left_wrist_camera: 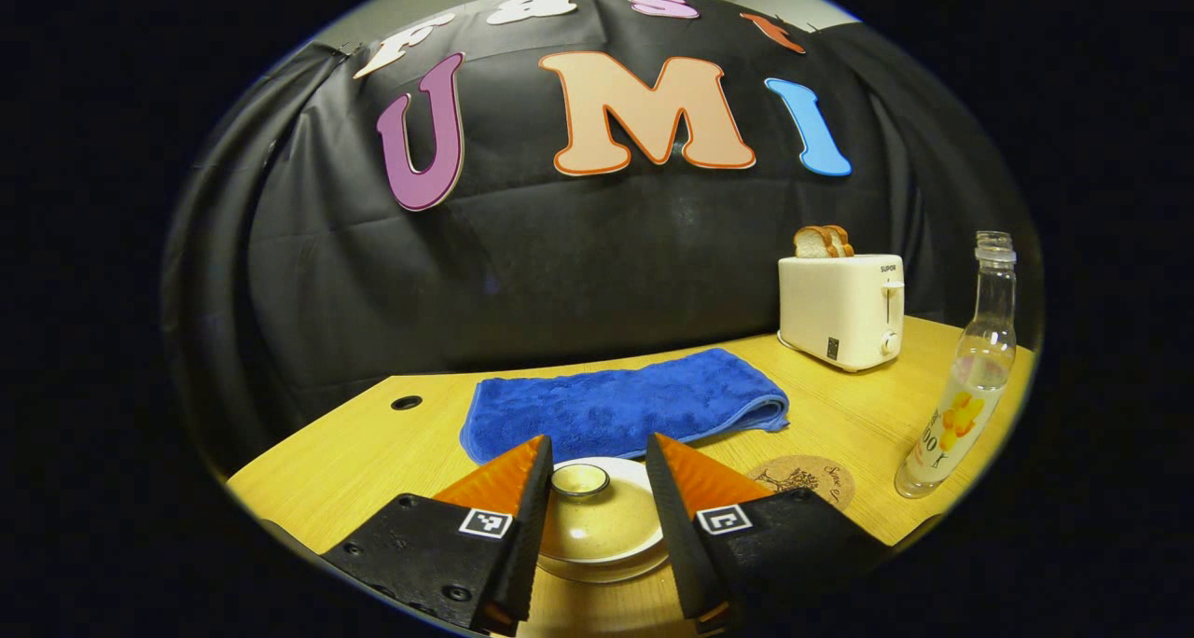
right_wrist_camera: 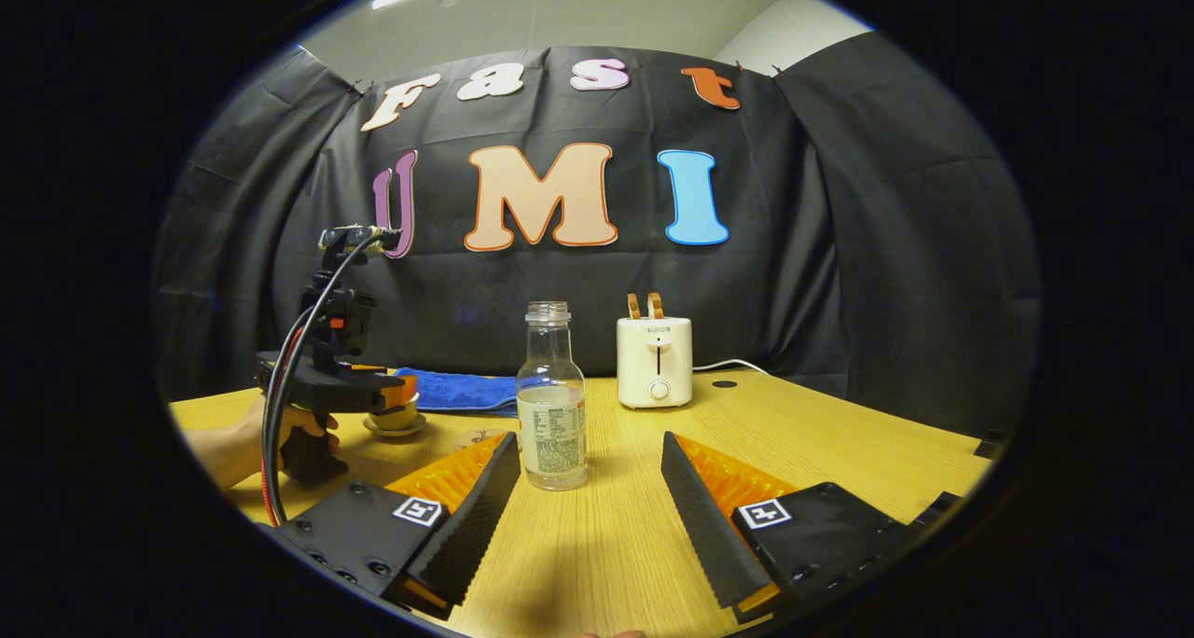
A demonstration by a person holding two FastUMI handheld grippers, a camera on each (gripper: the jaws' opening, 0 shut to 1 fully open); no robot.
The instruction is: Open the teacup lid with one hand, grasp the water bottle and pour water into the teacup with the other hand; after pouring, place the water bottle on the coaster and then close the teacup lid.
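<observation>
Beige teacup lid (left_wrist_camera: 597, 517) sits between left tool's (left_wrist_camera: 597, 489) spread fingers, lid-opening step starting, next needs closing on knob (left_wrist_camera: 579, 479); right tool (right_wrist_camera: 590, 475) apart facing water bottle (right_wrist_camera: 551, 405) right of teacup.

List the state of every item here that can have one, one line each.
Teacup lid: on the teacup, between the left gripper's fingers, not gripped.
Left gripper: open.
Right gripper: open, facing the water bottle, not touching it.
Water bottle: upright on the table, uncapped, partly filled.
Coaster: bare, flat on the table.
Toaster: two bread slices sticking up.
Blue towel: folded, lying flat.
</observation>
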